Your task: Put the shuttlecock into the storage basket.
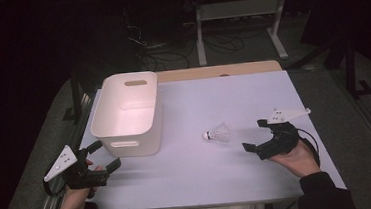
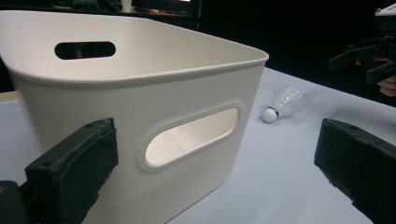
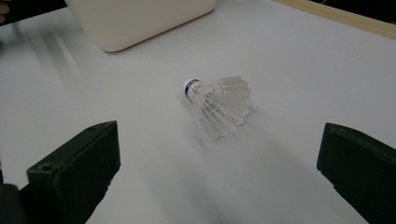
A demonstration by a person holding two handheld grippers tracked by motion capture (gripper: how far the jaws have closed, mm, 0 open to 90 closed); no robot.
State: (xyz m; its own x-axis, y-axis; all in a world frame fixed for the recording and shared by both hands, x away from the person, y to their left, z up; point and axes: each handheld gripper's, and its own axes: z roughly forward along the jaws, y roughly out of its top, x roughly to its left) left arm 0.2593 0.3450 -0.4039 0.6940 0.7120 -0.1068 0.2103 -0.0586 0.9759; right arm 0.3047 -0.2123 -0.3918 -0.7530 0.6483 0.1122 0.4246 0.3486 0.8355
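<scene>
A white shuttlecock lies on its side in the middle of the pale table, cork tip pointing left. In the right gripper view the shuttlecock sits just ahead of the wide-apart jaws. My right gripper is open, a short way right of it, with nothing held. A white plastic bin with handle slots stands at the left. My left gripper is open and empty near the bin's front left corner. From the left gripper view the bin looms close and the shuttlecock lies beyond.
A wooden strip runs along the table's far edge. Beyond it are cables and a white desk frame on a dark floor. The other gripper appears at the upper right of the left gripper view.
</scene>
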